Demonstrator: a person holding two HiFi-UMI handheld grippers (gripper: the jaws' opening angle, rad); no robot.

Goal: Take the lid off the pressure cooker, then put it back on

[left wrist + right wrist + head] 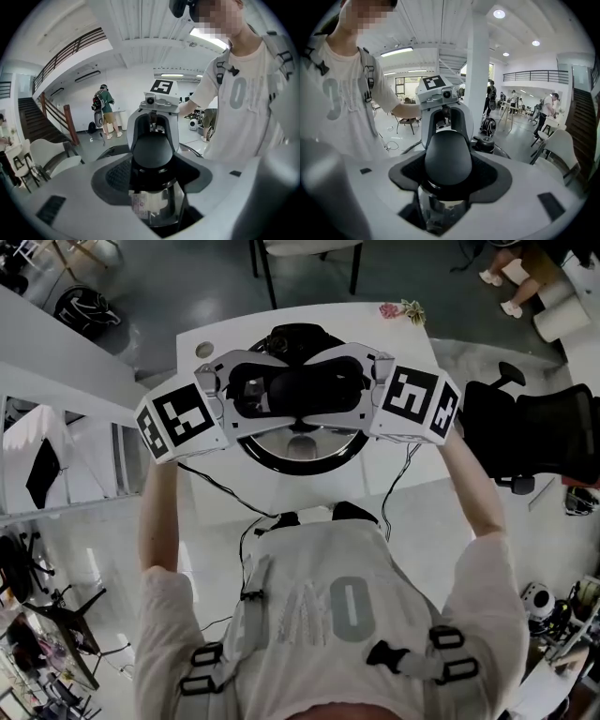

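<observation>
1. The round, shiny steel lid [300, 442] with a long black handle is up above the white table [375, 334], between both tongs.
2. The left tongs [251, 390] and right tongs [354, 388] each pinch one end of the handle. It is best to keep both hands level, so the lid stays flat.
3. The big room has a grey floor [187, 277] and a black office chair [534, 432].
4. Black wires [225, 488] lie on the table.

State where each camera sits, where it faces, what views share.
Head view: on the head, facing down on pressure cooker, left gripper, right gripper, arms, torso.
Left gripper view: on left gripper, along jaws shut on black handle, toward right gripper and torso.
Right gripper view: mirrored, jaws shut on opposite handle.
Shared: pressure cooker.
</observation>
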